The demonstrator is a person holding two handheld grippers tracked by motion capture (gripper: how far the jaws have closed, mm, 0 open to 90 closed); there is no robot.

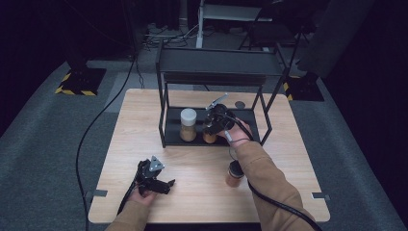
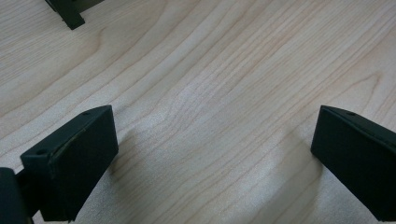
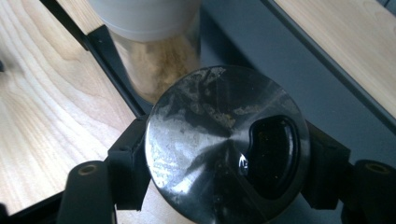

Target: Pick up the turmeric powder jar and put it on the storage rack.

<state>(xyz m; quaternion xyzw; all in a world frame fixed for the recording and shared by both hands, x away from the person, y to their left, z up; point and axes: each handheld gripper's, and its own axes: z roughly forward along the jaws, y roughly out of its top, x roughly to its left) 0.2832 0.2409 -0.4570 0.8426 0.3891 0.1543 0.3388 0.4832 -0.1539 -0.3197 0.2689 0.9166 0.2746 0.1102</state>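
On the rack's lower shelf [image 1: 243, 117], right gripper [image 1: 217, 120] is clamped around a black-lidded spice jar [image 3: 227, 142], one jaw pressed against each side of the lid. Right gripper view looks straight down on that lid: shiny, dusted with powder, with a kidney-shaped opening at one side. Jar sits inside the black wire rack [image 1: 164, 98], just beside a white-capped jar [image 1: 188, 124] of tan powder (gap or contact between the two jars: can't tell). High view shows the held jar's amber body at shelf level, but whether its base rests on the shelf I can't tell.

Left gripper [image 1: 155, 179] is at the near left part of the wooden table [image 1: 144, 120], well apart from the rack. Its jaws stand wide apart with nothing between them; left gripper view has bare wood grain across the gap and a corner of the rack's foot [image 2: 69, 14] at top left. Jaws look close to the tabletop, contact not clear.

A third jar [image 1: 234, 174], dark lid and brown contents, stands upright on the table in front of the rack, just beside the person's right sleeve [image 1: 269, 178]. A small grey disc [image 1: 239, 104] lies on the table behind the rack.
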